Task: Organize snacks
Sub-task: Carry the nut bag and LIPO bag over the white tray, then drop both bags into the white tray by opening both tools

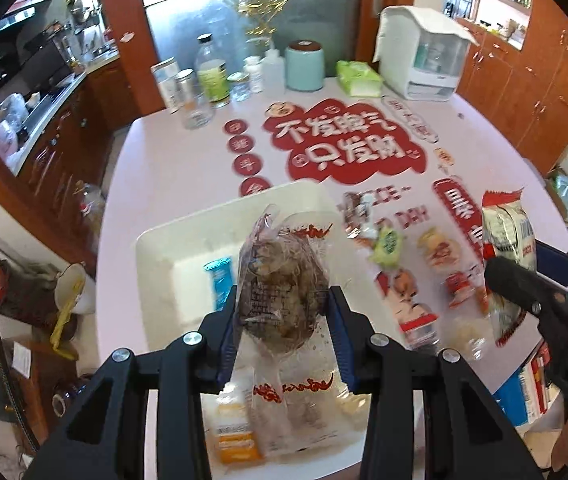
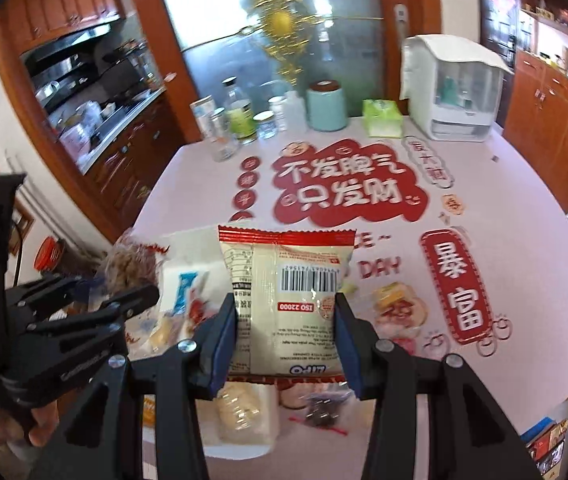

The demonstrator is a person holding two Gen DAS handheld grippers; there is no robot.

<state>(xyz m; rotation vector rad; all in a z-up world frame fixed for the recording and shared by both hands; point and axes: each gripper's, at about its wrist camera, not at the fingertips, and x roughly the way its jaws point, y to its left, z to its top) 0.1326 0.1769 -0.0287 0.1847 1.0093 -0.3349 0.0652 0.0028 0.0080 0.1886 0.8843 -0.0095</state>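
left wrist view
left gripper (image 1: 282, 320): your jaws are closed on a clear bag of brown snacks (image 1: 280, 284), gripped around its middle and held above the white tray (image 1: 156, 248).
risk: the film is thin and slick, and the bulk sits above your pads, so the bag could tip or slide out if you loosen early; release only once it is low over the tray.
tray contents: a blue packet (image 1: 218, 280) lies on the tray floor, and an orange-and-white packet (image 1: 236, 432) shows below your fingers; dropping the bag from height could knock these about.
loose snacks: a green wrapped sweet (image 1: 389, 246) and several red-and-white wrapped pieces (image 1: 413, 312) lie on the table to the right of the tray, not yet sorted.
look of the bag: transparent, crinkled, red print, dark lumpy contents.

right wrist view
right gripper (image 2: 285, 340): your jaws are pinching a cream packet with red edges (image 2: 285, 288), held upright clear of the table, barcode facing the camera.
risk: your left gripper (image 2: 84, 320) sits near, on the left side over the tray; bringing both loads in together could make them collide.
look of the packet: puffy, sealed, glossy; a hard squeeze could crush what is inside.
table (image 2: 523, 208): pink cloth with red printed patches, jars at the far end.
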